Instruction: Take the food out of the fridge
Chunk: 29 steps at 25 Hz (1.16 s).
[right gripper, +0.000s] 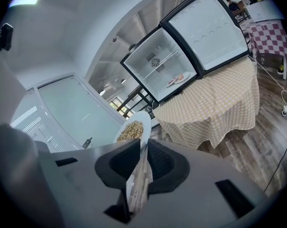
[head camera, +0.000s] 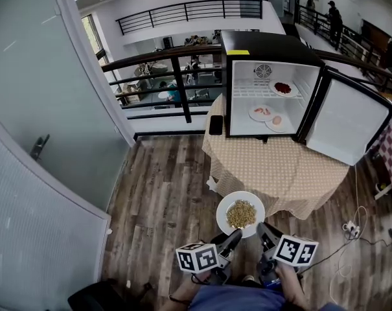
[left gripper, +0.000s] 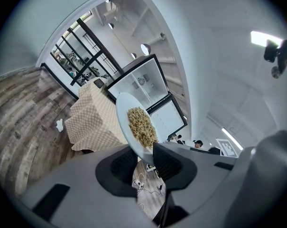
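A white plate (head camera: 224,205) heaped with pale pasta (head camera: 241,214) hangs over the wooden floor, just in front of the round table (head camera: 273,170). My left gripper (head camera: 233,236) is shut on the plate's near-left rim and my right gripper (head camera: 266,229) on its near-right rim. In the left gripper view the plate (left gripper: 124,114) stands tilted between the jaws of the left gripper (left gripper: 144,156). In the right gripper view the plate's edge (right gripper: 145,118) runs between the jaws of the right gripper (right gripper: 142,156). The black mini fridge (head camera: 268,49) stands open on the table, with three plates of food inside (head camera: 283,88) (head camera: 262,113) (head camera: 276,122).
The fridge door (head camera: 346,118) swings out to the right over the table edge. A dark phone-like object (head camera: 216,124) lies at the table's left. A black railing (head camera: 176,76) runs behind, a glass wall (head camera: 46,109) stands left, and cables with a power strip (head camera: 350,227) lie on the floor right.
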Available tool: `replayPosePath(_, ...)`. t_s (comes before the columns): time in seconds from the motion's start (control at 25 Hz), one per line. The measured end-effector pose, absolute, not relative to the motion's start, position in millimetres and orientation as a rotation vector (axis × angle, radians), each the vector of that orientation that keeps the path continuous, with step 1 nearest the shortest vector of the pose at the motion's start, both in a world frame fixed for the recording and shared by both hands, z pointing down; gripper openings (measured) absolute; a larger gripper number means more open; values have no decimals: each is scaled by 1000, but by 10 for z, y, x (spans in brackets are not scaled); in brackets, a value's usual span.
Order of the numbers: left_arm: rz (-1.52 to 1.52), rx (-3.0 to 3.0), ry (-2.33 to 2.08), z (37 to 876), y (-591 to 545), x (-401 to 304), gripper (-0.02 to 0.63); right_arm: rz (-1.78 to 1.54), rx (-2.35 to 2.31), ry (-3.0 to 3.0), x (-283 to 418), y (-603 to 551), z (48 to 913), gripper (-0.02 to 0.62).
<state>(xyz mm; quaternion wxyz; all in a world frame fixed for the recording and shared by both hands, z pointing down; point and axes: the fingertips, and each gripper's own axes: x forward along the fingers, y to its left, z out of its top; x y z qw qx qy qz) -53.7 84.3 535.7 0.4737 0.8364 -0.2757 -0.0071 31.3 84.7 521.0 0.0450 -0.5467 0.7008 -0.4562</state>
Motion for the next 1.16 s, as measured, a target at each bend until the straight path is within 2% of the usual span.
replayPosePath(1.16,-30,2023,-726,5333,1032,-205,109,-1397,-1614,2201,639,1003,5175,57)
